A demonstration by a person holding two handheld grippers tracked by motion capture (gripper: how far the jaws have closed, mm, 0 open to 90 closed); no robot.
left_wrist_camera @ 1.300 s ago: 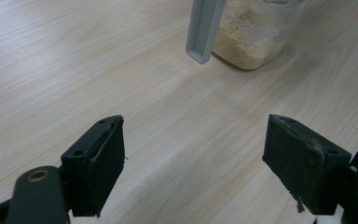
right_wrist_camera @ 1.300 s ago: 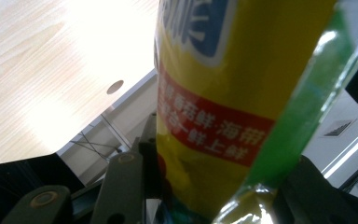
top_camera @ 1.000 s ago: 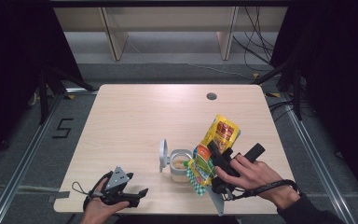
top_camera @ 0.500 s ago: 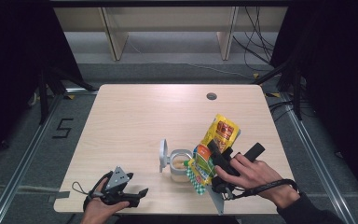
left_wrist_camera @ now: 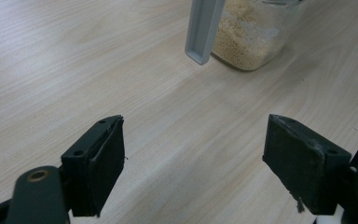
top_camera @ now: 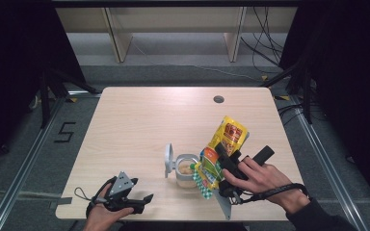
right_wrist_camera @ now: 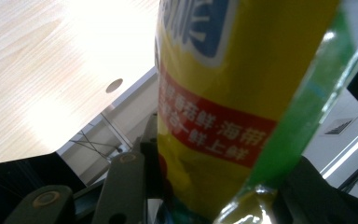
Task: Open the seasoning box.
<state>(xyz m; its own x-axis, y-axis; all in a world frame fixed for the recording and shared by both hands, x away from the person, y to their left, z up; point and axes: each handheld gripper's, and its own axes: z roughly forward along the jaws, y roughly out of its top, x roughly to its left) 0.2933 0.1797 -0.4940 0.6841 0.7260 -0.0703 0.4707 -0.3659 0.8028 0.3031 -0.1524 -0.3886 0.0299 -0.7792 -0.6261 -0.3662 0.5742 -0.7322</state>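
Currently the work turns on one relation: the pouch [top_camera: 221,151] held by the right gripper [top_camera: 226,166] sits tilted over the jar [top_camera: 187,168], low end at the jar's right rim, high end up and away to the far right.

Table [top_camera: 139,120]: one. It carries the jar near its front edge, right of centre.

Pouch: one, yellow with a red band and green edge. Its long axis runs on a slant from the jar's mouth toward the table's far right. In the right gripper view the pouch [right_wrist_camera: 223,93] stands between the jaws, which are part closed and pinch it near the lower end.

Jar: one, clear, partly filled with pale granules [left_wrist_camera: 247,37]. Its grey lid [top_camera: 168,160] stands hinged open on the jar's left side.

Grippers: two. The right gripper is at the jar's right, touching the pouch; it is the nearer one. The left gripper [top_camera: 135,202] rests well left of the jar at the table's front edge, jaws wide apart with nothing between them, pointed toward the jar.

Judgement: the pour depends on keeping the pouch's low end over the jar's mouth.
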